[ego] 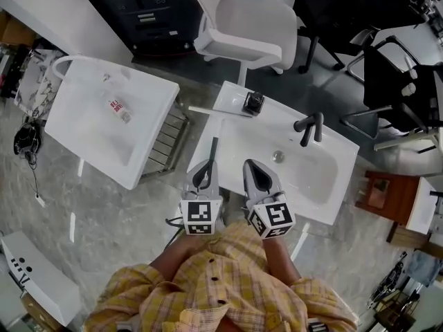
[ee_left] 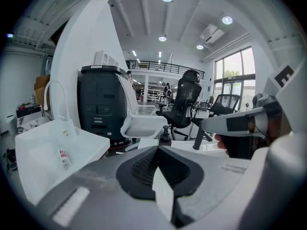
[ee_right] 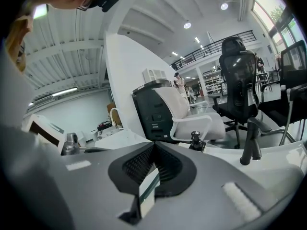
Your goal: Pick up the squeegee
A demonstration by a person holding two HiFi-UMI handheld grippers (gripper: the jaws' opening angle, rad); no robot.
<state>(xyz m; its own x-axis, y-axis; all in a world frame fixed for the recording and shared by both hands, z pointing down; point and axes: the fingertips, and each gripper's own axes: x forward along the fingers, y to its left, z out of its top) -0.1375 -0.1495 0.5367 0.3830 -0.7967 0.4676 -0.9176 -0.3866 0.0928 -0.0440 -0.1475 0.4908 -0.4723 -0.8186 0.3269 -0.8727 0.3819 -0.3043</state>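
Squeegee [ego: 212,152] is seen as a slim dark bar laid along the left edge of the white basin [ego: 332,159]; its blade is not resolved. Left gripper [ego: 205,168] and right gripper [ego: 253,168] are held side by side over the near rim, tilted slightly down. Both pairs of jaws are pressed together with nothing between them.

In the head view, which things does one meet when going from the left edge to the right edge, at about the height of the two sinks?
small bottle in the left basin → left hand-held gripper → right hand-held gripper → black faucet → brown wooden stand
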